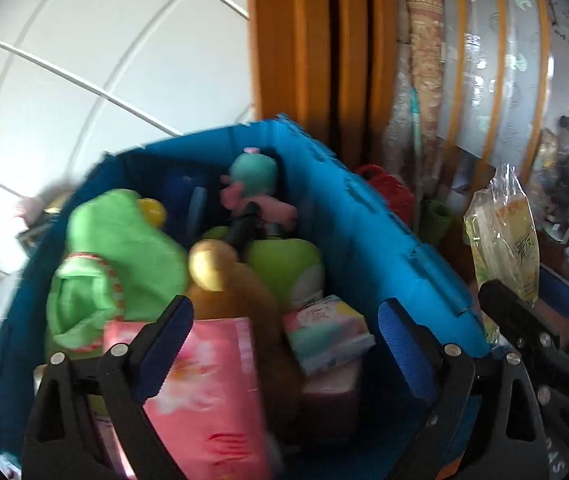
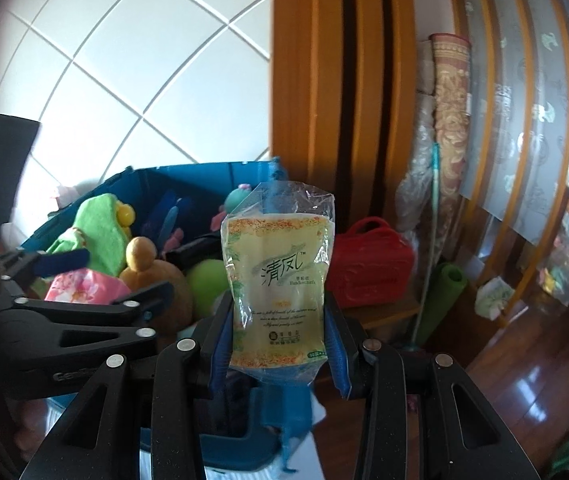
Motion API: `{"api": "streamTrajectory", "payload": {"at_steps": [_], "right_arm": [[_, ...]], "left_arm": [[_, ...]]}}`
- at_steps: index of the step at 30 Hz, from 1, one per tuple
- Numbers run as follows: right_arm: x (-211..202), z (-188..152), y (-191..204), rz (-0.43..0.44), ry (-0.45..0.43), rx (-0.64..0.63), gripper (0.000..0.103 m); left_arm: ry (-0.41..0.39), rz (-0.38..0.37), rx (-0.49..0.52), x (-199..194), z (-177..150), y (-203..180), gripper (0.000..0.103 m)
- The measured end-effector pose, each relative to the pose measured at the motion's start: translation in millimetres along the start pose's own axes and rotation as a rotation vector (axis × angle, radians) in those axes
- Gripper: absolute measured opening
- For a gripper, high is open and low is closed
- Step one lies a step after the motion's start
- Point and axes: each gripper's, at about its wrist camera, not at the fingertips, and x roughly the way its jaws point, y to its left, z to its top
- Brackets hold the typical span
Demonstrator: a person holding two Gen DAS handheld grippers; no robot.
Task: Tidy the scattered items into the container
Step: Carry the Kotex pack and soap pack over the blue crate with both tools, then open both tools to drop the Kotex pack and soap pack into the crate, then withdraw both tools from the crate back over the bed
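Holding a tissue pack [image 2: 278, 280] clamped upright, the right claw [image 2: 280, 344] nears the nearly full blue bin [image 1: 368, 216] ahead-left, likely among the last items, while the left claw [image 1: 284, 348] hovers spread apart above it.

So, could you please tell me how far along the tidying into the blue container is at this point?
Mostly done, it seems: the blue container already holds a green plush, a pink tissue pack and other items. In hand: the right claw grips a yellow tissue packet, not yet inside the container. The left claw is open and empty over the container. What remains outside cannot be seen.
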Motion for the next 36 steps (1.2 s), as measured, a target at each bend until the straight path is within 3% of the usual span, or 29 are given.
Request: {"api": "streamTrajectory", "payload": {"at_steps": [4, 13, 19, 27, 36], "right_arm": [[9.8, -1.3, 15.0, 0.047, 0.013, -0.023, 0.040], [30.4, -4.2, 42.2, 0.130, 0.051, -0.062, 0.041], [37.4, -5.2, 42.2, 0.125, 0.069, -0.038, 0.061], [19.9, -12.2, 32.4, 0.107, 0.049, -0.021, 0.064], [-6.2, -25.6, 31.2, 0.111, 0.031, -0.029, 0.082]], "left_arm": [[-0.001, 0.059, -0.016, -11.4, -8.1, 20.6, 0.095], [0.019, 0.111, -0.056, -18.3, -26.2, 53.7, 0.095], [0.030, 0.112, -0.071, -16.7, -31.4, 61.6, 0.095], [0.015, 0.092, -0.049, -21.8, -37.4, 54.9, 0.095], [-0.014, 0.083, -0.054, -42.7, -48.9, 58.0, 0.095]]}}
